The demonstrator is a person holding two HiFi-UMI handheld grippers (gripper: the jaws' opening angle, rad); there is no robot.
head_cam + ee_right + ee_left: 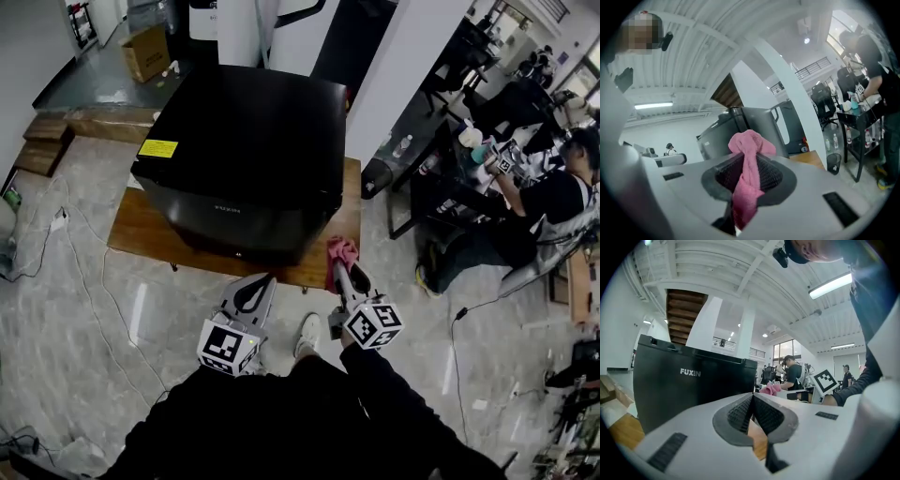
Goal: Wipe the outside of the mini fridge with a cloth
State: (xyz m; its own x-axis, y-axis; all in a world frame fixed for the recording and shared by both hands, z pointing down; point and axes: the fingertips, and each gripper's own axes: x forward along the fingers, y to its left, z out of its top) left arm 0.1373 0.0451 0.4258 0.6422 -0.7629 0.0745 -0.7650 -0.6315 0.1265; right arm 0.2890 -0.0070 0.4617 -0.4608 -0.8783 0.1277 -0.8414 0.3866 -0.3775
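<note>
A black mini fridge stands on a low wooden platform; its front with white lettering fills the left of the left gripper view. My right gripper is shut on a pink cloth, held near the platform's front right corner, just off the fridge's right front edge. The cloth bunches out between the right jaws, the fridge behind it. My left gripper is shut and holds nothing, below the fridge front.
People sit at desks to the right. A white column rises right of the fridge. Cables run over the tiled floor at left. A cardboard box stands far back left. My shoe shows between the grippers.
</note>
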